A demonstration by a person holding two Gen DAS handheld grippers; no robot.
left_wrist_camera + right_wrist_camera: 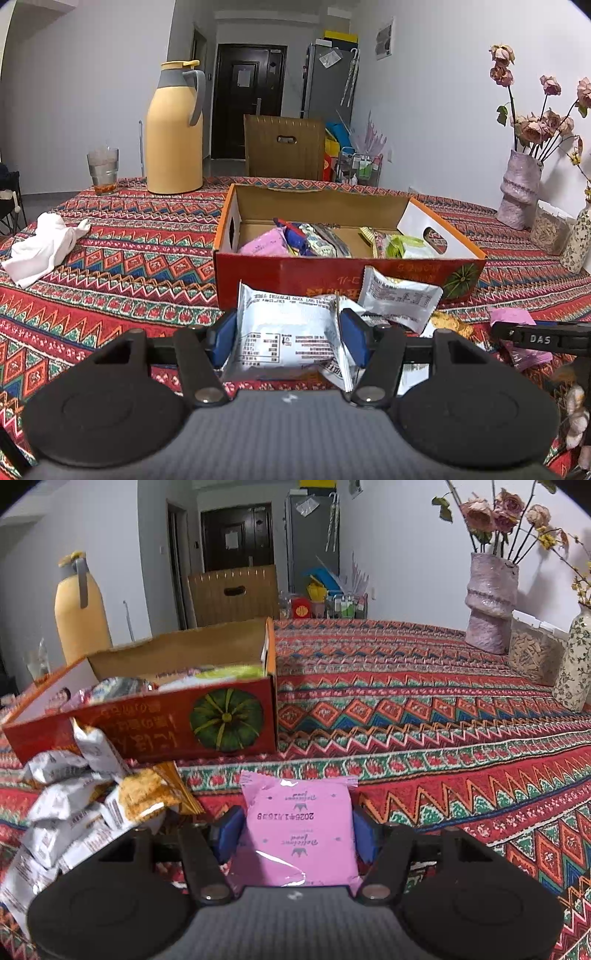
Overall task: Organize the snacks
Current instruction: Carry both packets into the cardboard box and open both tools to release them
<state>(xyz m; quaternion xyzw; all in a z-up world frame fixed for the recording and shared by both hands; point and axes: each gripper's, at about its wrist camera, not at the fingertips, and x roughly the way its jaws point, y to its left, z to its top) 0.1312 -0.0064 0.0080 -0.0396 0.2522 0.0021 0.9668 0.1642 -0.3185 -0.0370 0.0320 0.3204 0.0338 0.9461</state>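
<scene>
In the left wrist view, the left gripper (288,334) is clamped on a silver snack packet (284,328), its blue pads pressing both sides of the wrapper. Just ahead of the gripper stands a red cardboard box (332,275) on the counter (140,258), open at the top and already holding several snack packets (299,240). A second silver packet (400,297) leans against the box wall, ahead and right of the gripper. Farther ahead and to the left are a yellow flask (174,129) and a glass (103,170); a white cloth (44,247) lies well off to the left. In the right wrist view, the right gripper (297,830) has a pink snack packet (299,827) between its blue pads, which touch the packet's two edges. A heap of silver packets (62,812) lies to the gripper's left, with an orange packet (147,794) at the heap's near edge. The red box is ahead and left, and a pale purple vase (489,602) stands well ahead to the right.
</scene>
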